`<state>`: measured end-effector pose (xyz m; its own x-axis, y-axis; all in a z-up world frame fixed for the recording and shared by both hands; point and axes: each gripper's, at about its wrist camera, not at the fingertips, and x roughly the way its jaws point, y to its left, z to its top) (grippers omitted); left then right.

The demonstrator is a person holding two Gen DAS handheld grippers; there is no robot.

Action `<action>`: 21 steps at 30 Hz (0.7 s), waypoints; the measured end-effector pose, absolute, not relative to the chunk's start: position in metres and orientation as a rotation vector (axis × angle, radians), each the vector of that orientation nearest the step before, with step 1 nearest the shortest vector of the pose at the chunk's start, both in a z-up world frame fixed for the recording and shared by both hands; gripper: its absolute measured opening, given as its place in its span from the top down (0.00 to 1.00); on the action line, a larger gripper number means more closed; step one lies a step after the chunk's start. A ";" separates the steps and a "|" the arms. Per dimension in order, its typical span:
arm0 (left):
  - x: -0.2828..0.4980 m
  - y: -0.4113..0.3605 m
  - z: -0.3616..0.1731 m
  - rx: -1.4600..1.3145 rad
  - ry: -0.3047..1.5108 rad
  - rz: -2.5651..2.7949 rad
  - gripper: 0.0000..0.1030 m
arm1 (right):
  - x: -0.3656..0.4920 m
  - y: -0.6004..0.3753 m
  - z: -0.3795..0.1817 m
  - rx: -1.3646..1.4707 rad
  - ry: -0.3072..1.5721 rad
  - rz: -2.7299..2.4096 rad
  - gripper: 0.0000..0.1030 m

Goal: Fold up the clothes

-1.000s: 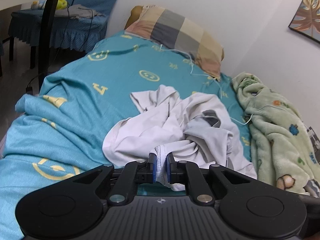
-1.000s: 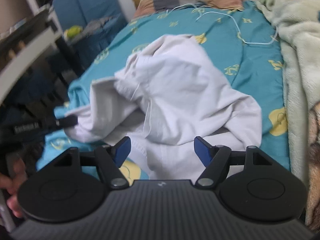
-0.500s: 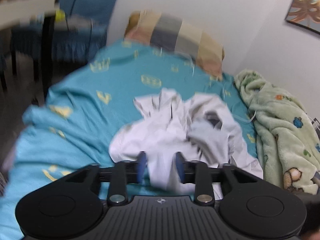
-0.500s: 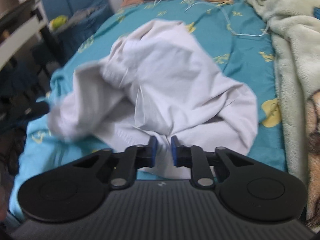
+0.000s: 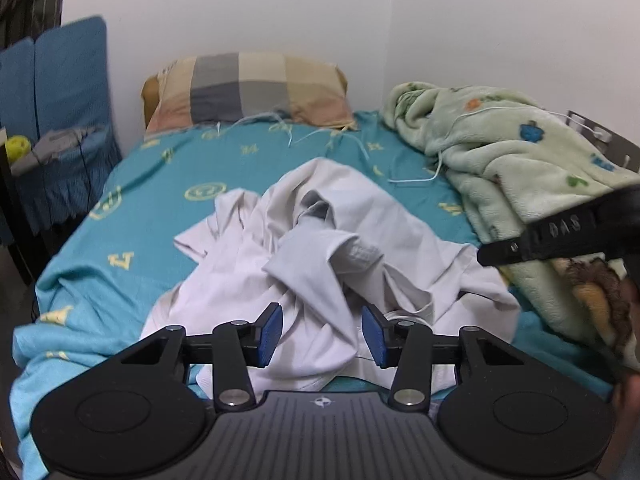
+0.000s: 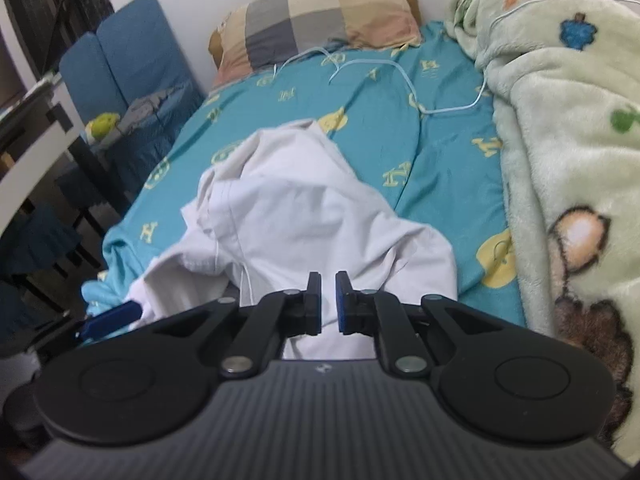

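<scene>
Jaws: right gripper pinches the white garment's near hem; left gripper is opening around loose cloth.
Crumpled below the pillow, it needs corners found and spread flat first.

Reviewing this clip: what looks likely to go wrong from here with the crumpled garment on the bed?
1. The right gripper pinches only the near edge of the crumpled white garment; a pull may drag the whole bunched heap.
2. The left gripper is opening with cloth between its pads, so that side may drop.
3. The thin white cable lying on the teal bedsheet beyond the garment might snag.
</scene>
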<state>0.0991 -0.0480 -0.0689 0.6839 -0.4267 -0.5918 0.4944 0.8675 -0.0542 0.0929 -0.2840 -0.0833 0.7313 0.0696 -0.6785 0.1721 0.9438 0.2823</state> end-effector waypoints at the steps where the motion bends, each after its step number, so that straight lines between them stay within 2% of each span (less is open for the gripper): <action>1: 0.103 -0.046 -0.072 0.101 0.643 -0.506 0.54 | 0.095 -0.280 -0.085 0.326 0.762 -0.042 0.90; 5: 0.104 -0.036 -0.077 0.074 0.666 -0.483 0.54 | 0.100 -0.264 -0.093 0.244 0.843 0.003 0.87; 9: 0.089 -0.045 -0.076 0.213 0.611 -0.480 0.54 | 0.103 -0.252 -0.100 0.219 0.907 0.071 0.86; 11: 0.093 -0.049 -0.081 0.237 0.639 -0.460 0.54 | 0.104 -0.242 -0.101 0.184 0.916 0.087 0.86; 13: 0.101 -0.047 -0.085 0.205 0.677 -0.450 0.57 | 0.103 -0.233 -0.102 0.131 0.917 0.073 0.76; 15: 0.107 -0.042 -0.087 0.162 0.699 -0.451 0.61 | 0.101 -0.228 -0.103 0.098 0.905 0.077 0.73; 17: 0.111 -0.038 -0.087 0.118 0.712 -0.457 0.75 | 0.100 -0.225 -0.106 0.097 0.908 0.092 0.73; 18: 0.113 -0.035 -0.088 0.092 0.724 -0.463 0.89 | 0.101 -0.226 -0.108 0.110 0.915 0.097 0.73; 19: 0.115 -0.032 -0.088 0.066 0.733 -0.463 0.96 | 0.101 -0.226 -0.110 0.123 0.919 0.101 0.73; 21: 0.119 -0.026 -0.085 0.014 0.739 -0.442 0.98 | 0.100 -0.223 -0.114 0.129 0.907 0.106 0.73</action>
<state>0.1187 -0.0256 -0.0852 0.6515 -0.3847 -0.6539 0.3946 0.9080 -0.1410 0.1003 -0.2230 -0.1136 0.6118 0.1461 -0.7774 -0.0370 0.9870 0.1564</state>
